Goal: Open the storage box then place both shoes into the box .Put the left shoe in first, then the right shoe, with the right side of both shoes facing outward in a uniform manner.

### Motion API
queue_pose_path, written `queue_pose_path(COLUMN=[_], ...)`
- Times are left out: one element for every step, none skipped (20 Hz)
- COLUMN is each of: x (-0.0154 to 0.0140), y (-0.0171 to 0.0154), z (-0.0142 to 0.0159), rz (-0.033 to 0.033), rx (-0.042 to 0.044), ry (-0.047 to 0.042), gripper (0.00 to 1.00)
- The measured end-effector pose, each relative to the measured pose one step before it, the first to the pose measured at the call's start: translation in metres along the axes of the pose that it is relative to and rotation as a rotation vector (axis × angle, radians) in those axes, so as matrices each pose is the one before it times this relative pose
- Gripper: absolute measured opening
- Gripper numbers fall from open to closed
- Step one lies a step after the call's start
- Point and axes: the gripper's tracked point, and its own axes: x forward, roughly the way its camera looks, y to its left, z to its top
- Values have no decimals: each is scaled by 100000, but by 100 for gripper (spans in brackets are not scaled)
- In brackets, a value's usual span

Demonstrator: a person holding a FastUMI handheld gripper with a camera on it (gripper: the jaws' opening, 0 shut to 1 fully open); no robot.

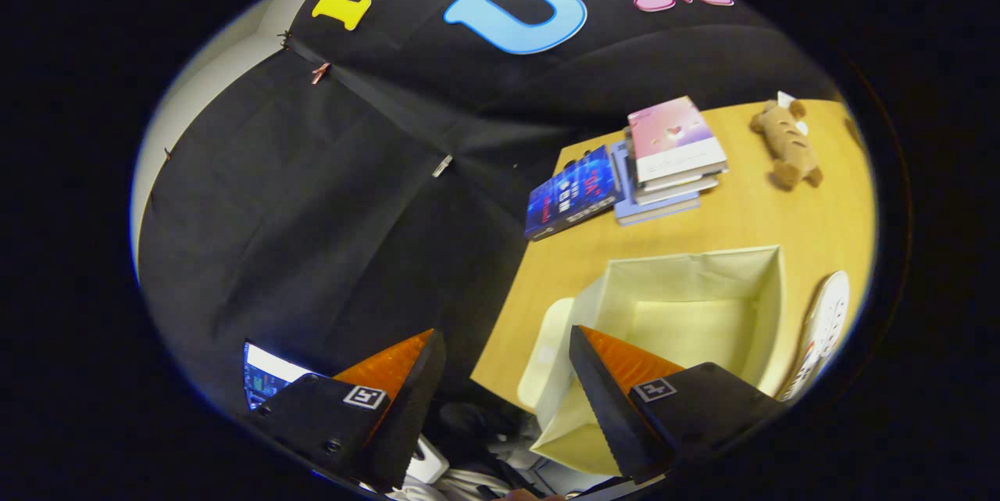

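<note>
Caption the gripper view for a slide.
Open gripper hovers at the table's edge beside an open storage box, a shoe at its side, books and plush toy beyond.

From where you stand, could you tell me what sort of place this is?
Probably a staged recording booth: black cloth wall, wooden table with books, a plush toy and an open storage box. The tool is open, empty.
</note>
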Motion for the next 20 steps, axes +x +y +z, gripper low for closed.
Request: queue_pose_path(x=[-901, -836, -905, -1175, -918, -660, -617, -335, -278, -137, -116, -40, 223, 406, 377, 571, 685, 798, 695, 766], y=[-2021, -2008, -2131, -2135, -2044, -2126, -2442, -2512, -2274, -2100, -1767, -1674, -1716, -1670, -1553, -1482, -934, -715, -368, -299], z=[93, -120, 34, 7, -2, -32, -208, -362, -541, -547, -585, -635, -564, -632, -784, -859, -935, -921, -916, -961], rz=[-5066, -4582, -5050, -4609, -4381, -4197, -4858, -4778, -4159, -3291, -2559, -2201, -2453, -2599, -2201, -1984, -1068, -314, 834, 937], rx=[-2514, -1878, -1238, -373, 167, 206, -115, -200, 81, 485, 732, 48, -658, -1211, -1218, -1176, -643, -735, -813, -1483], ry=[-1582, -1475, -1398, -1577, -1526, -1492, -1121, -273, 428, 943, 1237, 1335, 922, 1031, 1728, 2080, 2306, 2367, 2681, 2658], gripper=[98, 98, 98, 98, 98, 98, 98, 98, 99, 98, 98, 98, 98, 98, 98, 98, 99, 99, 99, 99])
